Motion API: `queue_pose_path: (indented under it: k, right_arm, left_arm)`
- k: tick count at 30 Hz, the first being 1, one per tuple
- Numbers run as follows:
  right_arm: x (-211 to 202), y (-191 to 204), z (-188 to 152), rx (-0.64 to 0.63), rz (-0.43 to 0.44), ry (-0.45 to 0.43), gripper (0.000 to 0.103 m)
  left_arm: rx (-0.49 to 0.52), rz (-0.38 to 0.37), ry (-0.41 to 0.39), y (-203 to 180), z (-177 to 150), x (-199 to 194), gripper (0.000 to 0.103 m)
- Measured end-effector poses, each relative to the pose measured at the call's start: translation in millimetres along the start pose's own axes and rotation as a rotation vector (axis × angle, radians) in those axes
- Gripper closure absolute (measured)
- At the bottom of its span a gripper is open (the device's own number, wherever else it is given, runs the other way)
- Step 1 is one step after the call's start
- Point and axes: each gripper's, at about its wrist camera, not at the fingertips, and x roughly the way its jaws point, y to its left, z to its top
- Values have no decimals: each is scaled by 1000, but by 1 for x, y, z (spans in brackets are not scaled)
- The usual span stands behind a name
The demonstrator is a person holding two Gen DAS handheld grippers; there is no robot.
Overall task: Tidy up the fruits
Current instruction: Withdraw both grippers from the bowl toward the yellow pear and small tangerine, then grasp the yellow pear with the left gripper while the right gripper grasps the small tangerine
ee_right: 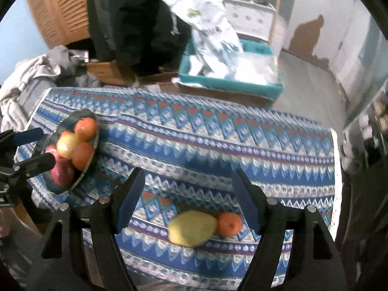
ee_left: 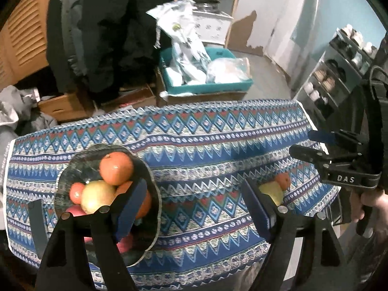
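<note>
A dark glass plate [ee_left: 72, 167] [ee_right: 83, 116] at the table's left holds several fruits: oranges [ee_left: 116, 168] [ee_right: 85, 129], a yellow apple [ee_left: 98, 196] [ee_right: 66, 145] and a red apple [ee_right: 63, 172]. A yellow mango [ee_right: 191, 228] [ee_left: 271, 191] and a small orange [ee_right: 229, 223] [ee_left: 283, 180] lie on the cloth at the right. My left gripper [ee_left: 194, 208] is open and empty, its left finger over the plate. My right gripper [ee_right: 189, 198] is open and empty, just above the mango and small orange; it also shows in the left wrist view [ee_left: 303, 143].
The table wears a blue patterned cloth [ee_left: 206, 150] [ee_right: 218, 140]. Beyond its far edge are a teal bin [ee_left: 206, 87] [ee_right: 230, 82] with plastic bags, cardboard boxes, hanging dark clothes and a shoe rack [ee_left: 339, 72] at the right.
</note>
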Motion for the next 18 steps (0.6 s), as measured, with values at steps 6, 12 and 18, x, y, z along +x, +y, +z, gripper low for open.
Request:
queue_pose_path:
  k: [6,12,18]
  right_arm:
    - [16,-35,-22,66,-23,62,28]
    - [38,-64,-44,136,-20,127,28]
    - [60,-85,-61,189,-18,187,28]
  left_arm:
    - [39,-7,41,-22,-4,20,21]
    - [60,-25,88,-40,-8,44,21]
    - [95,-16,117,-56,-9,66,21]
